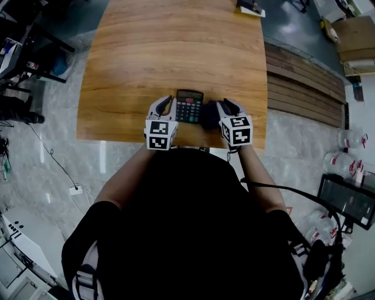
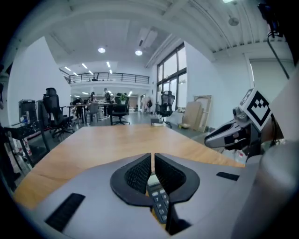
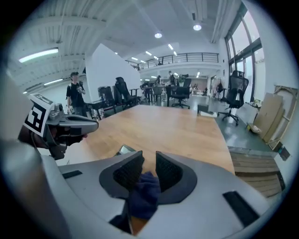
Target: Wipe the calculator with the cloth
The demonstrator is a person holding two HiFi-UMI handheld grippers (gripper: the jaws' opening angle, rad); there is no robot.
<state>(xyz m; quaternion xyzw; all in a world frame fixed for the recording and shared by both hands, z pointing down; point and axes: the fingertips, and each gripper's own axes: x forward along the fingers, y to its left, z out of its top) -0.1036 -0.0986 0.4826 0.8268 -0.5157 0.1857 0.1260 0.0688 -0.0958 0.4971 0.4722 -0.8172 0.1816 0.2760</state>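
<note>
A black calculator (image 1: 189, 106) with a grey display is near the front edge of the wooden table (image 1: 176, 47). My left gripper (image 1: 167, 104) is shut on its left edge. In the left gripper view the keys of the calculator (image 2: 158, 200) show low between the nearly closed jaws of that gripper (image 2: 153, 163). Just right of the calculator, my right gripper (image 1: 227, 106) is shut on a dark blue cloth (image 1: 210, 115). The cloth (image 3: 144, 196) bunches between the right gripper's (image 3: 149, 163) jaws and hangs below them. A corner of the calculator (image 3: 124, 150) peeks out beyond them.
A small flat object (image 1: 249, 7) lies at the table's far edge. Right of the table are a slatted wooden platform (image 1: 304, 82), cardboard boxes (image 1: 354, 35), plastic bottles (image 1: 351, 140) and a screen (image 1: 345, 199). Office chairs (image 3: 233, 95) and a standing person (image 3: 74, 93) are beyond the table.
</note>
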